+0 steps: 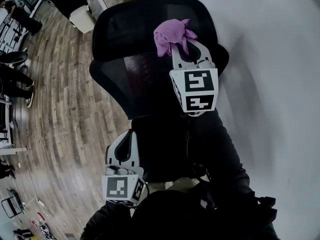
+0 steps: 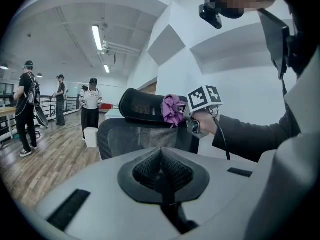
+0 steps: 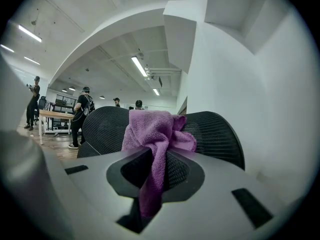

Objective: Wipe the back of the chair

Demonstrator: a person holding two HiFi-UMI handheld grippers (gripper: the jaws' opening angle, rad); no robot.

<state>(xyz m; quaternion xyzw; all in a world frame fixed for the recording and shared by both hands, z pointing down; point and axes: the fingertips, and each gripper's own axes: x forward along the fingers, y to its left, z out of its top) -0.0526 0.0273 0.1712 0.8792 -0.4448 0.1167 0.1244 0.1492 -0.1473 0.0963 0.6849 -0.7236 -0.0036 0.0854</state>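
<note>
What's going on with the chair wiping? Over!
Right gripper shut on purple cloth, at the headrest. Left gripper shut, empty, held low. Nothing blocking the chair back.

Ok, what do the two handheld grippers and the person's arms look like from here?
Both the left gripper and right gripper are pale grey plastic with black ribbed jaw pads, each carrying a white cube printed with black square markers. A thin black cable trails from the right one. The arms wear dark long sleeves.
</note>
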